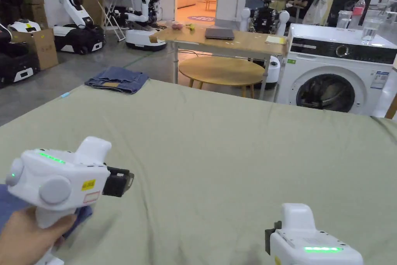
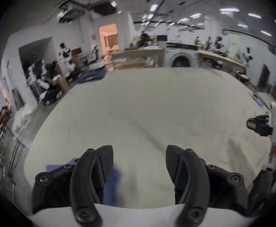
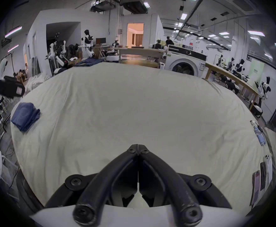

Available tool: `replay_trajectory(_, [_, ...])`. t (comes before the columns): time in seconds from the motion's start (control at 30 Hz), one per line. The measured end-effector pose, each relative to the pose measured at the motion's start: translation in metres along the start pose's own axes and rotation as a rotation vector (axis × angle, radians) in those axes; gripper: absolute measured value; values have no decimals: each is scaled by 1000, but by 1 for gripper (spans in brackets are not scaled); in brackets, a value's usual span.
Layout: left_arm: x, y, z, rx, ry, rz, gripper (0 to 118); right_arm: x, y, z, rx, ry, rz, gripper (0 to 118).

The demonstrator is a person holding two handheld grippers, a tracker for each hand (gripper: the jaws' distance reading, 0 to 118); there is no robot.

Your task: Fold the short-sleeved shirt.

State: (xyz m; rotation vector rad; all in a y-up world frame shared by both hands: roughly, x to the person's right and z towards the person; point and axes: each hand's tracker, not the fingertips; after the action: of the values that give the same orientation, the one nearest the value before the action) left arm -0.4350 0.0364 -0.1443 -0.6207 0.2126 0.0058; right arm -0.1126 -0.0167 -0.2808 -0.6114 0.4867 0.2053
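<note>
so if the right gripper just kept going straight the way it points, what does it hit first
Probably nothing close: ahead of the shut right gripper lies only the bare green sheet. Past the far edge stand the washing machine and the wooden table, though depth is unclear.

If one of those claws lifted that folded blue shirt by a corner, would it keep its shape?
Probably not. The blue shirt looks like soft layered cloth, so it would likely droop and unfold. It seems light, and a push would probably bunch it on the wrinkled sheet.
</note>
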Motion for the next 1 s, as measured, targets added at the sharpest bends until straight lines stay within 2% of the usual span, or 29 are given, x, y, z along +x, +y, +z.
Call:
replay_trajectory(0.2, [96,-5,-23,164,-47,35,46,36,1,20,103,-57,-68,0])
replay_trajectory(0.27, [119,-7,-26,196,-42,44,35,50,2,28,149,-77,-96,0])
replay_trajectory(0.37, [143,-7,-29,231,-11,53,18,65,3,37,215,-112,-124,0])
replay_trajectory(0.5, [153,-7,-24,269,-32,101,2,80,4,46,275,-135,-141,0])
replay_trajectory(0.8, [166,-3,-10,411,56,86,0,88,1,55,388,-156,-155,0])
replay_trajectory(1.0, [168,-3,-7,447,115,123,0,87,0,55,428,-151,-154,0])
